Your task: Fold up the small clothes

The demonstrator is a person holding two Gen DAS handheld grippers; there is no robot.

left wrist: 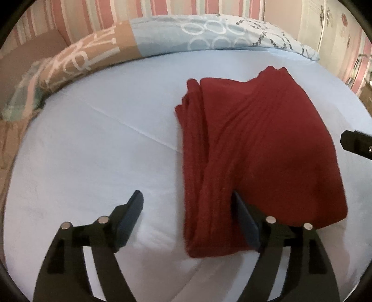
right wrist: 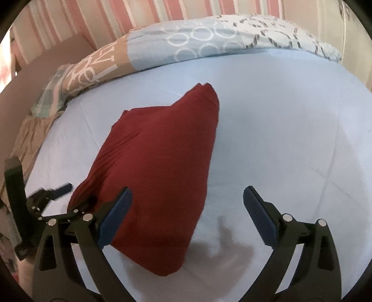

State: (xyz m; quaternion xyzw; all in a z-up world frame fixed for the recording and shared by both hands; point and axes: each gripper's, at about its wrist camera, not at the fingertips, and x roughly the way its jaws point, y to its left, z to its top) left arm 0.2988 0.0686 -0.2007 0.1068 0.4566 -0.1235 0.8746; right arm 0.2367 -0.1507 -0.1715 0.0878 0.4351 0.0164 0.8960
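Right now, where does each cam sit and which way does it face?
Left wrist: on the left tongs, angled down at the bed; open fingers over the red garment's near-left edge.
Right wrist: on the right tongs, angled down; open over the garment's right edge.
Shared: garment, bed, patterned quilt; each sees the other tongs.

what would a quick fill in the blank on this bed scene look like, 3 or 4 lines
1. The folded garment is ____ in colour.
2. It lies on a plain light ____ bed cover.
3. The jaws of the left gripper and the right gripper both stand ____.
4. The wall behind the bed has pink and white ____.

Missing words: red; blue; open; stripes
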